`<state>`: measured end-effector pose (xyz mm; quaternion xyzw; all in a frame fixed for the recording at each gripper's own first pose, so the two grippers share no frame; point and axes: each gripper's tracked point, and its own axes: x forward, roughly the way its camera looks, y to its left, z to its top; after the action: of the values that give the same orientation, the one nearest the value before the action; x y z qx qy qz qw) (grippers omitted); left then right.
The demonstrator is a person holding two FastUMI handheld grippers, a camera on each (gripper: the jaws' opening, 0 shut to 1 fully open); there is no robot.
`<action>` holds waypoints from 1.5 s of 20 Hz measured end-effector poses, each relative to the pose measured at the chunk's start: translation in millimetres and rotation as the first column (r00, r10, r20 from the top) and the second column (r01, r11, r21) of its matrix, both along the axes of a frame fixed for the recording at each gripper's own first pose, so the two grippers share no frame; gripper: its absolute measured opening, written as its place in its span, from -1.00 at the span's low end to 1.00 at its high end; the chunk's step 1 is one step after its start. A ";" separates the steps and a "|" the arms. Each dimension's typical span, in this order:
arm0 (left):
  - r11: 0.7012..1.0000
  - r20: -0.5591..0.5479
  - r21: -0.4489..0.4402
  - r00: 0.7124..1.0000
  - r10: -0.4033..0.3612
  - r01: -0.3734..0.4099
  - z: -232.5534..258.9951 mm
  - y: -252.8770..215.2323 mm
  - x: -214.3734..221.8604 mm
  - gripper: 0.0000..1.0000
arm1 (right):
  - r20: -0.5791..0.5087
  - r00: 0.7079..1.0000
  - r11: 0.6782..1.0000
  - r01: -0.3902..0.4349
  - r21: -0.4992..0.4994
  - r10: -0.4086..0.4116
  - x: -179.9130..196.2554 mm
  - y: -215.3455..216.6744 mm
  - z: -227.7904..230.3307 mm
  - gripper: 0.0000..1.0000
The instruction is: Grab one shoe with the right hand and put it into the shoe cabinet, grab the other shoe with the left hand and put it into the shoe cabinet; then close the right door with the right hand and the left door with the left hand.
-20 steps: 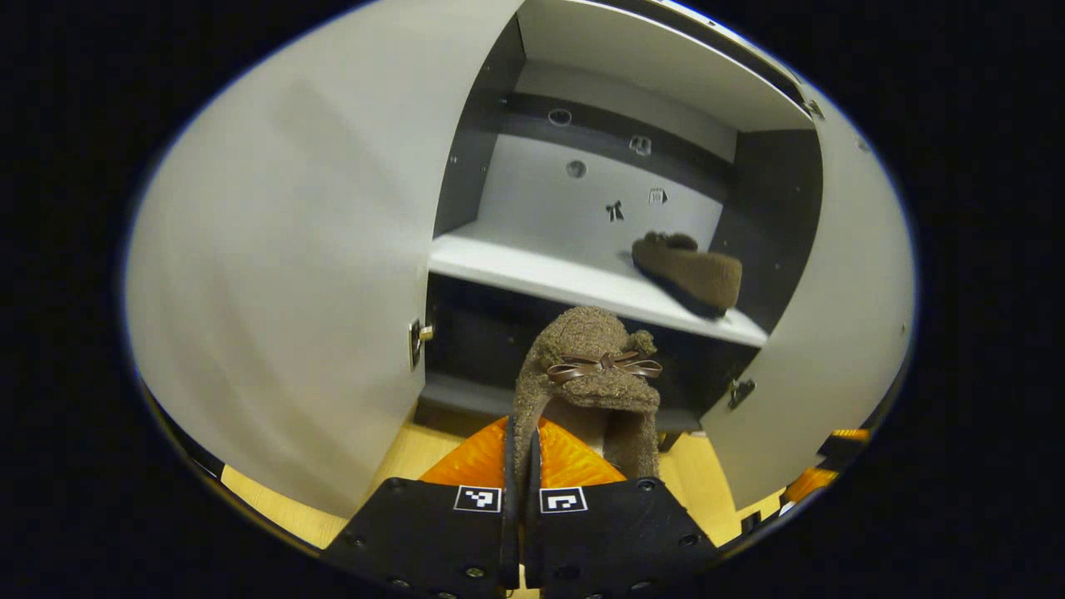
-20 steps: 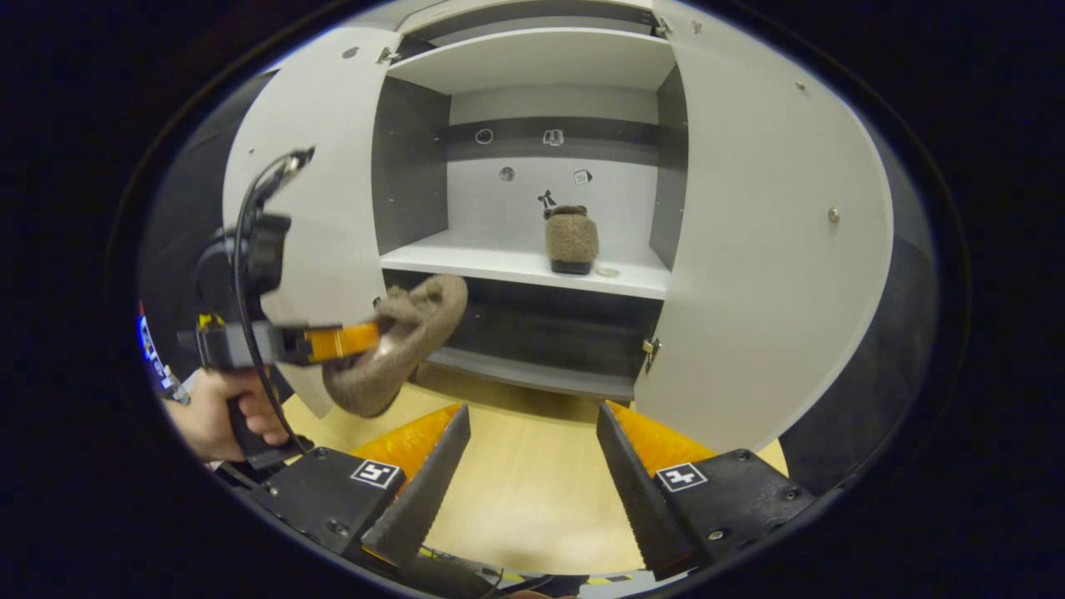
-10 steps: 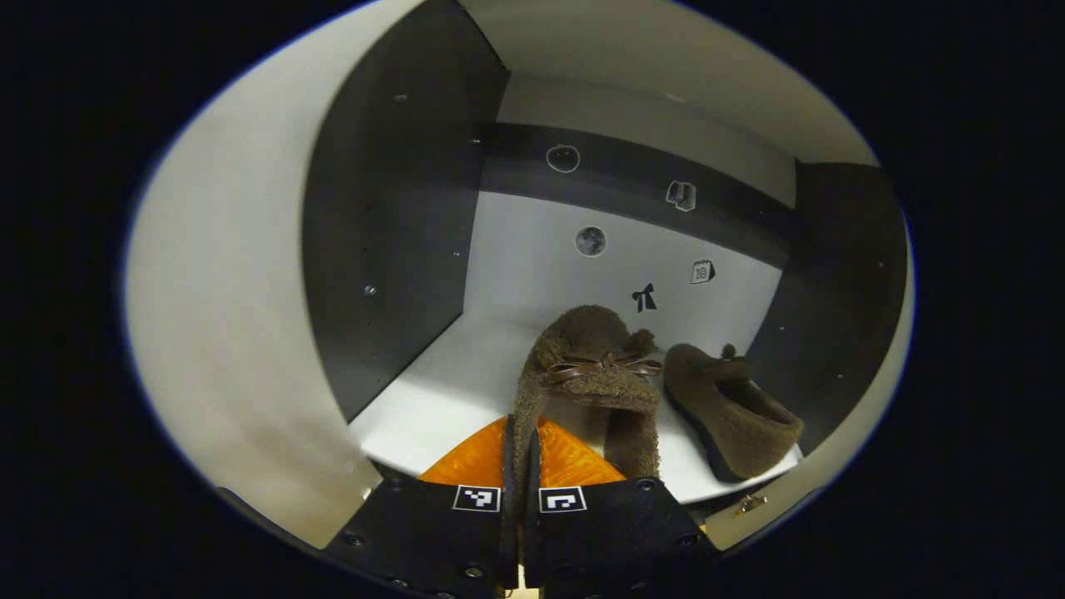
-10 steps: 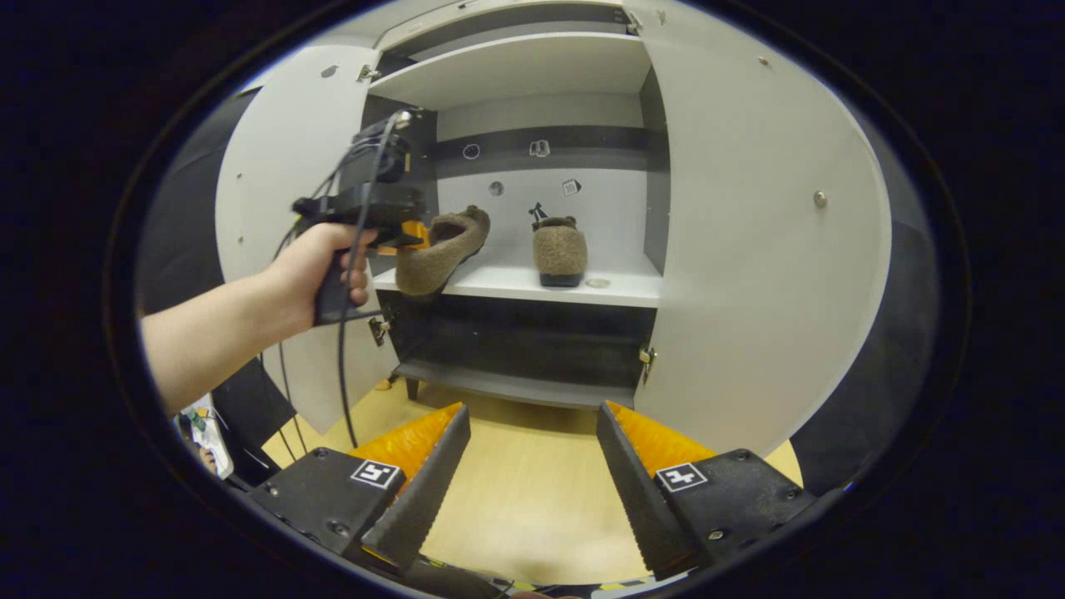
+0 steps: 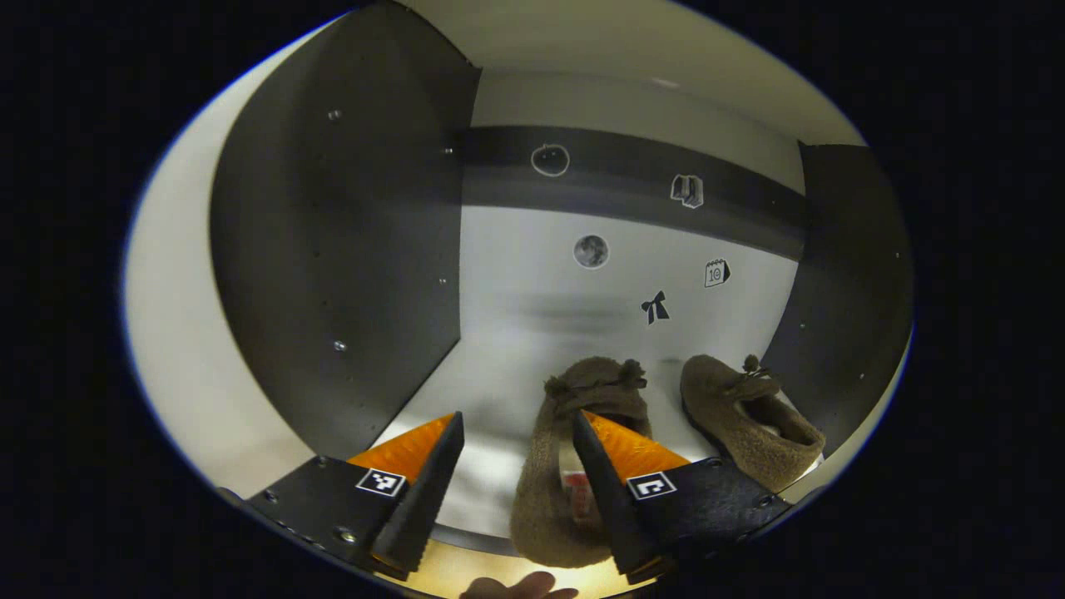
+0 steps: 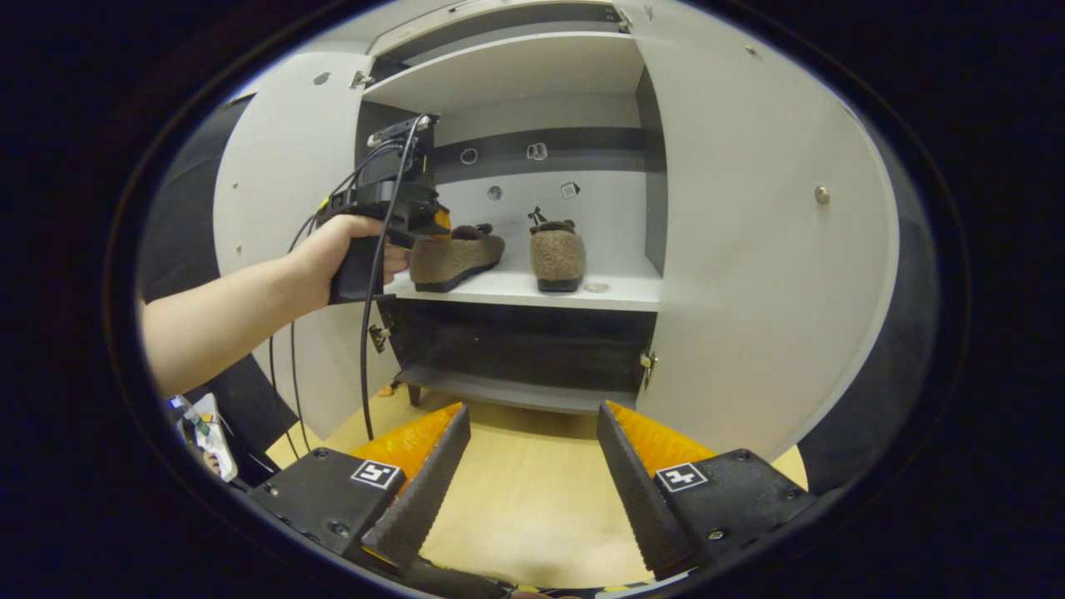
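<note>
Two fuzzy brown slippers stand side by side on the middle shelf (image 5: 491, 391) of the open shoe cabinet. My left gripper (image 5: 516, 416) is open inside the cabinet. The left slipper (image 5: 541, 499) lies flat with its heel rim between the spread fingers, and one finger is over its opening. The other slipper (image 5: 740, 416) sits to its right. In the right gripper view, a hand (image 6: 333, 249) holds the left gripper (image 6: 416, 220) behind the left slipper (image 6: 453, 254), beside the second slipper (image 6: 556, 254). My right gripper (image 6: 532, 408) is open and holds nothing, back from the cabinet over the floor.
Both cabinet doors stand wide open, the left door (image 6: 283, 208) and the right door (image 6: 765, 249). A lower shelf (image 6: 516, 387) sits under the slippers. A cable (image 6: 366, 349) hangs from the left gripper. Light wooden floor (image 6: 524, 499) lies before the cabinet.
My left gripper carried the slipper up into the cabinet, set it on the shelf beside the other one, and opened. The right gripper has barely moved.
</note>
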<state>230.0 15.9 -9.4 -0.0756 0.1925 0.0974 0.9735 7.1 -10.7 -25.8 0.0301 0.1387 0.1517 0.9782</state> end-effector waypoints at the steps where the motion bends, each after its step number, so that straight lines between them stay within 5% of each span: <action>1: 1.000 0.045 0.025 0.999 0.001 -0.002 10.3 -0.5 -9.7 0.69 | 0.015 1.000 1.000 0.000 -0.004 0.000 0.8 1.2 3.9 0.93; 2: 0.999 0.105 0.044 0.994 -0.009 0.004 22.3 -4.6 -21.0 0.79 | 0.036 0.999 1.000 0.007 -0.014 -0.007 -0.7 -1.0 8.2 0.94; 3: 0.998 0.172 0.054 0.984 -0.039 0.030 36.9 -12.9 -35.5 0.55 | 0.063 0.998 1.000 0.018 -0.024 -0.016 -0.7 -2.8 14.9 0.94; 4: 0.996 0.235 0.072 0.970 -0.061 0.046 52.5 -20.1 -54.6 0.84 | 0.091 0.996 0.999 0.028 -0.033 -0.025 -0.3 -3.4 23.0 0.94; 5: 0.994 0.295 0.086 0.951 -0.092 0.070 68.2 -29.6 -74.5 0.84 | 0.119 0.992 0.999 0.035 -0.040 -0.030 -1.8 -3.9 31.7 0.94; 6: 0.991 0.347 0.098 0.930 -0.119 0.091 82.6 -36.0 -94.4 0.58 | 0.146 0.989 0.998 0.044 -0.050 -0.037 -5.1 -5.8 39.3 0.94; 7: 0.988 0.378 0.100 0.914 -0.151 0.122 89.2 -44.9 -117.0 0.85 | 0.177 0.983 0.997 0.056 -0.056 -0.045 -8.8 -8.7 49.9 0.94; 13: 0.964 0.400 0.089 0.877 -0.265 0.251 90.9 -78.2 -244.9 0.87 | 0.395 0.900 0.966 0.240 -0.099 -0.183 -44.6 -41.3 125.2 0.99; 17: 0.958 0.430 0.066 0.859 -0.279 0.278 99.3 -91.8 -258.0 0.88 | 0.458 0.849 0.951 0.309 -0.029 -0.262 -83.9 -77.3 170.5 1.00; 20: 0.969 0.437 0.089 0.865 -0.247 0.232 110.9 -95.5 -248.9 0.89 | 0.490 0.805 0.915 0.401 -0.035 -0.334 -109.9 -163.2 186.7 1.00; 24: 0.981 0.394 0.057 0.899 -0.193 0.186 119.1 -103.8 -241.8 0.90 | 0.392 0.867 0.934 0.354 -0.046 -0.309 -79.8 -229.2 163.1 1.00; 27: 0.987 0.339 0.094 0.928 -0.155 0.130 109.4 -94.2 -243.6 0.90 | 0.329 0.929 0.982 0.186 -0.022 -0.169 -42.0 -206.2 140.9 1.00; 30: 0.994 0.283 0.091 0.955 -0.085 0.061 97.7 -75.8 -253.0 0.89 | 0.337 0.936 0.990 0.131 -0.053 -0.106 -28.3 -185.6 132.1 0.92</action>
<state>-23.0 -59.9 88.4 -0.0421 0.0480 0.0572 0.9963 -21.2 -196.3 106.3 -0.0239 -0.0252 0.0903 0.9953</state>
